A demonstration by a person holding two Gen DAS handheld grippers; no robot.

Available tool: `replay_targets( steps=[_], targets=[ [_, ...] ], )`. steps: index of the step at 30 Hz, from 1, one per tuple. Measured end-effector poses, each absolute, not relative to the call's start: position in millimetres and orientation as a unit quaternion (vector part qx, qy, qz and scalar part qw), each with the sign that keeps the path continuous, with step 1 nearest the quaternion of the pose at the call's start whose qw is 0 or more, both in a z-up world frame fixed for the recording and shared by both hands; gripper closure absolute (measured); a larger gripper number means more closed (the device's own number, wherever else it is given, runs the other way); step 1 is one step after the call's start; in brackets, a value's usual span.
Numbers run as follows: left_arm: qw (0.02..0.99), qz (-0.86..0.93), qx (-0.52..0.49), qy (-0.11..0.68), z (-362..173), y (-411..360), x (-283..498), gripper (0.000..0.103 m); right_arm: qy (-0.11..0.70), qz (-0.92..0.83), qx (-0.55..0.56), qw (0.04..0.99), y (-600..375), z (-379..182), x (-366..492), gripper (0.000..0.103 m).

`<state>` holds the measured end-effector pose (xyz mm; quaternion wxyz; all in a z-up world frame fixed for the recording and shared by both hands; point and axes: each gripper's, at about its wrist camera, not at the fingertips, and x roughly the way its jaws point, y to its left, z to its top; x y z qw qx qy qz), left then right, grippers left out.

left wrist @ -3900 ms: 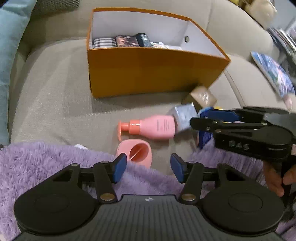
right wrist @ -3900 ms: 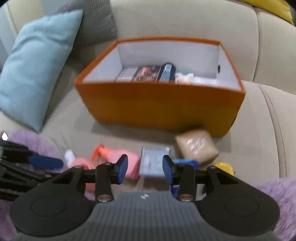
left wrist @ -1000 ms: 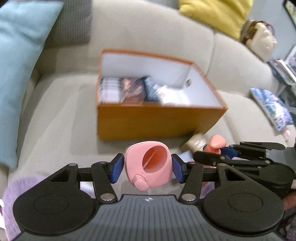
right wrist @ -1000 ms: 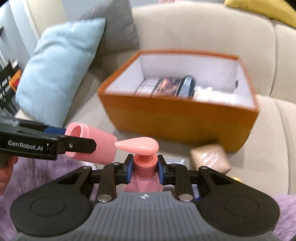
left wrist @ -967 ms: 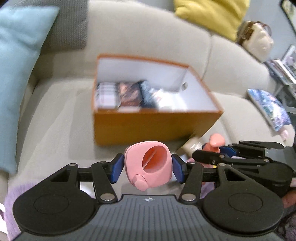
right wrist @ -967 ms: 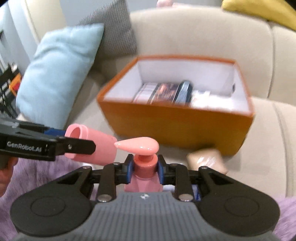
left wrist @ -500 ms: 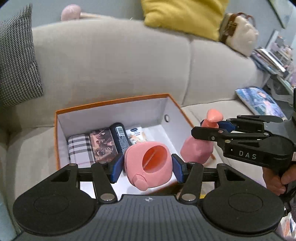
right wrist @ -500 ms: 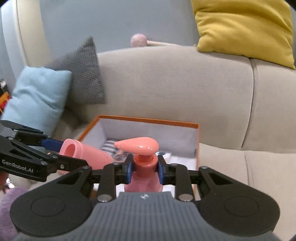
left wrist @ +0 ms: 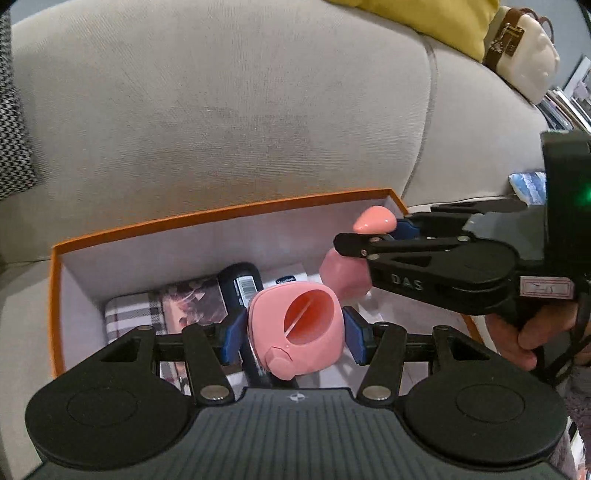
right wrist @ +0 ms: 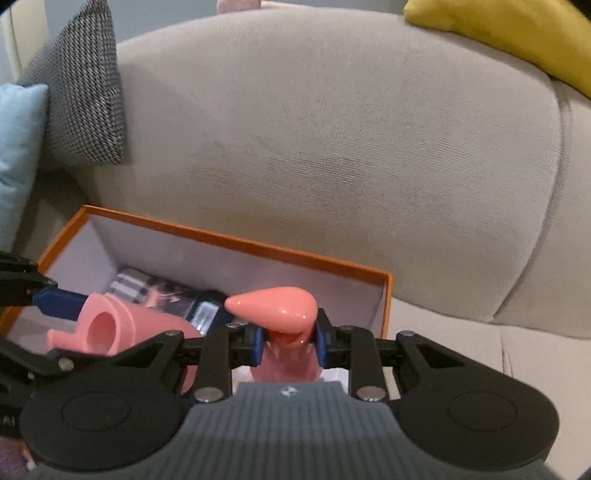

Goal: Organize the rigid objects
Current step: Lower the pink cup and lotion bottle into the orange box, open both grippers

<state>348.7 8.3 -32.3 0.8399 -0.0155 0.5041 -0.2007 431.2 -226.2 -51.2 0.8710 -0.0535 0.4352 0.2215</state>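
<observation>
My left gripper (left wrist: 293,334) is shut on a pink hollow cup-like container (left wrist: 295,328), held over the orange box (left wrist: 221,215). My right gripper (right wrist: 288,341) is shut on the neck of a pink pump bottle (right wrist: 275,304), held upright over the right end of the same box (right wrist: 258,245). In the left wrist view the right gripper (left wrist: 384,236) holds the bottle (left wrist: 345,273) just right of the pink container. In the right wrist view the pink container (right wrist: 107,328) sits at the lower left in the left gripper's fingers (right wrist: 59,299).
The box holds a plaid item (left wrist: 129,314), a dark printed box (left wrist: 192,301), a black tube with a barcode (left wrist: 242,282) and a white packet (left wrist: 290,278). The beige sofa back (left wrist: 240,110) rises behind. Grey (right wrist: 85,92), blue (right wrist: 18,147) and yellow (right wrist: 517,29) cushions surround it.
Both grippers have carried their pink items from the sofa seat up and forward over the box, and have come lower and closer into it in the last half second.
</observation>
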Motion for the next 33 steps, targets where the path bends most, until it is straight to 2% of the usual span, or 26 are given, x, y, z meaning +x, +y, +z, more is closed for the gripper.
replay_targets(
  steps=[13, 19, 22, 24, 33],
  targets=[
    [0.832, -0.21, -0.026, 0.513, -47.2, 1.7, 362.1, 0.04, 0.424, 0.236, -0.125, 0.866, -217.1, -62.9, 441.7, 0.074],
    [0.829, -0.221, -0.032, 0.512, -43.6, -3.5, 360.2, 0.04, 0.402, 0.241, -0.146, 0.871, -225.2, -45.1, 426.9, 0.062],
    [0.825, -0.227, -0.043, 0.517, -42.6, -8.4, 360.1, 0.04, 0.359, 0.215, -0.136, 0.898, -240.2, -28.6, 407.5, 0.056],
    [0.819, -0.233, -0.053, 0.522, -43.8, -13.7, 360.7, 0.04, 0.332, 0.192, -0.126, 0.915, -250.3, -20.9, 396.1, 0.044],
    [0.799, -0.248, -0.047, 0.545, -64.3, -53.7, 372.8, 0.04, 0.347, 0.151, -0.097, 0.92, -284.3, -25.2, 388.0, 0.044]
  ],
)
